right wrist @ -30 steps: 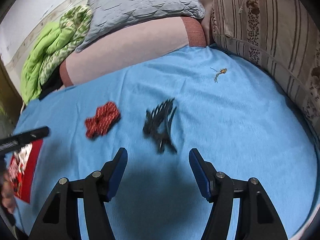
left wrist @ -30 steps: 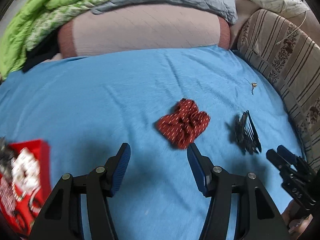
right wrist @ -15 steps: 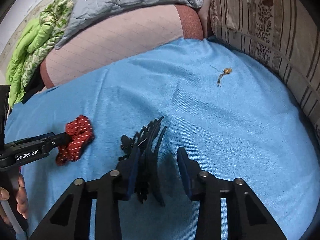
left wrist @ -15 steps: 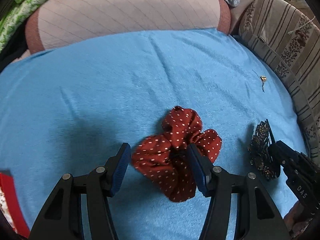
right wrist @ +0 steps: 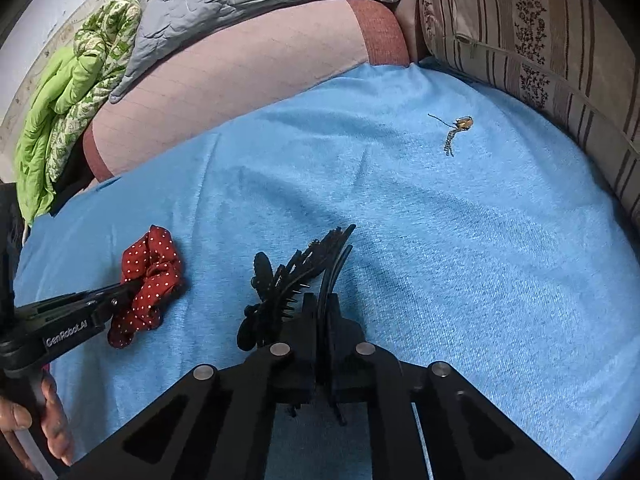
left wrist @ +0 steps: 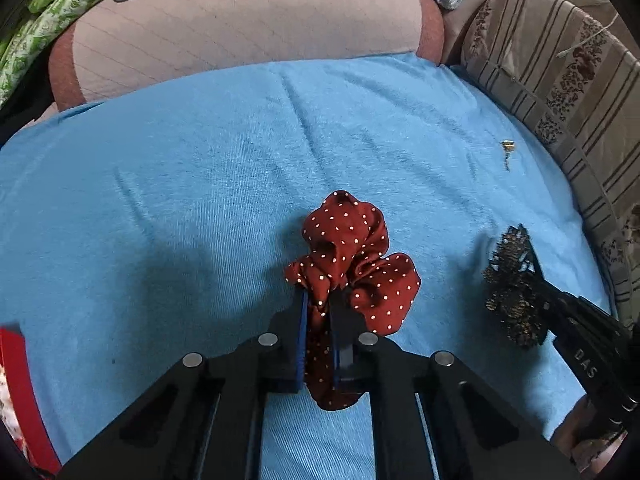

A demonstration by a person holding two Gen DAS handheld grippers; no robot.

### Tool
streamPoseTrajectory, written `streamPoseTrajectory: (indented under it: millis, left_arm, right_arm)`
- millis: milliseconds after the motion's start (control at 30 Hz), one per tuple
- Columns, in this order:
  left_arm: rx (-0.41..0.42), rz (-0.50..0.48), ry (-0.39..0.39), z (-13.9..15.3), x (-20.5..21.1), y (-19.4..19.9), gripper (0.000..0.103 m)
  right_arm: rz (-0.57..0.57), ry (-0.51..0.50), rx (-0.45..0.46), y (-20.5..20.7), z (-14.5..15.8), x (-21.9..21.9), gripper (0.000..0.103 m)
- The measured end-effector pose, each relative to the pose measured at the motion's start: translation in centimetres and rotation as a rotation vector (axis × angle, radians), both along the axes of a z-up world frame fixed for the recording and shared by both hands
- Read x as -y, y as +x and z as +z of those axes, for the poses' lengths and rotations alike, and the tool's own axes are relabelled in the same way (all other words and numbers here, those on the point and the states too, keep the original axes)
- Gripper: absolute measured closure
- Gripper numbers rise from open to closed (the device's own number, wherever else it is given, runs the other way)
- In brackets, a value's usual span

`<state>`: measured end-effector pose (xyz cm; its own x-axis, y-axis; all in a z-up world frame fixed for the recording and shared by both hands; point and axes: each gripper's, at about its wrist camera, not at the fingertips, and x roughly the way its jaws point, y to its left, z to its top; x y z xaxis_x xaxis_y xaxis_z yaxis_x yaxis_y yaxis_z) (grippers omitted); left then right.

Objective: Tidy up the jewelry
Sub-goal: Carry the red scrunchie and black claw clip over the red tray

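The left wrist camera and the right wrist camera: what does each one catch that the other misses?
Only the left view shows a red box at its left edge. Only the right view shows a hand holding the left tool, a pale wall, and the thin wire on the small gold earring. Both show the blue blanket, the red dotted scrunchie pinched in the left tool, the dark hair clip pinched in the right tool, the earring, and the pillows behind.

Blue blanket point(right wrist: 460, 240), pink bolster point(left wrist: 248, 40), striped cushion point(right wrist: 560, 72).
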<state>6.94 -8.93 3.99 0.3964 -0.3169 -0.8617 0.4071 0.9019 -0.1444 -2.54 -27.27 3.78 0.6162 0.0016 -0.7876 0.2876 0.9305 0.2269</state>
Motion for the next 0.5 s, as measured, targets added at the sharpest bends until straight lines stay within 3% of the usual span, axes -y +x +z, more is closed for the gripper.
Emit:
streamPoseTrajectory:
  millis: [300,500]
  left_arm:
    - [0.027,-0.01,0.002,2.2,-0.9,-3.9,0.094]
    - [0.089,-0.001,0.02,4.3,-2.6,-7.7,0.094]
  right_arm:
    - [0.028,-0.011,0.029,-2.1,1.9,-1.9,0.098]
    - [0.041,0.002,0.044,-4.1,2.9,-3.0,0.098]
